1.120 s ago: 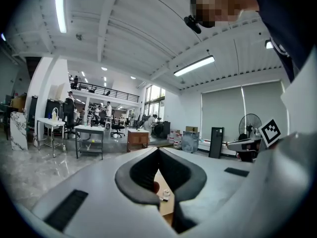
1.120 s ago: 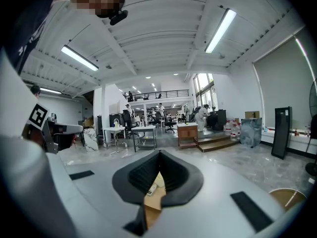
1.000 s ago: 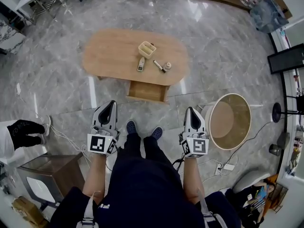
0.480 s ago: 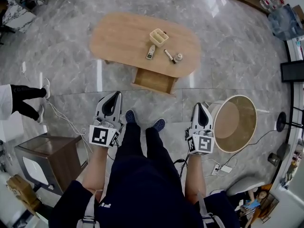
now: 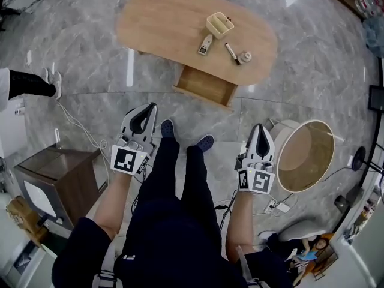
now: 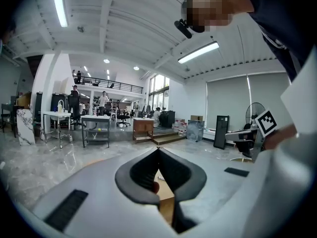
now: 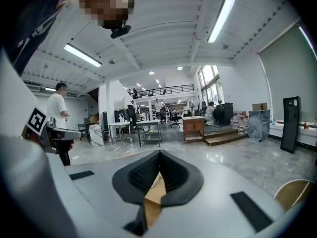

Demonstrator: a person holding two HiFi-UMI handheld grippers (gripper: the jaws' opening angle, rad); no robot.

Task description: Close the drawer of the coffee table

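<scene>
An oval wooden coffee table [image 5: 168, 23] stands on the marble floor ahead of me. Its drawer [image 5: 204, 87] is pulled out toward me at the front, open and empty. On top lie a small cream box [image 5: 219, 24], a remote [image 5: 206, 44] and two small items. My left gripper [image 5: 144, 109] is shut and empty, held left of my legs, well short of the drawer. My right gripper [image 5: 260, 129] is also shut and empty, to the right of my legs. In both gripper views the jaw tips meet, with the wooden drawer [image 6: 166, 195] showing through the gap behind them.
A round wooden-topped side table [image 5: 306, 156] stands close to my right gripper. A dark wooden cabinet [image 5: 51, 179] sits at my left. Cables and a power strip [image 5: 277, 207] lie on the floor. Another person's leg [image 5: 27, 84] is at far left.
Both grippers have sunk lower, still shut. My head has moved nearer the table, so the table and drawer sit higher and larger in the head view.
</scene>
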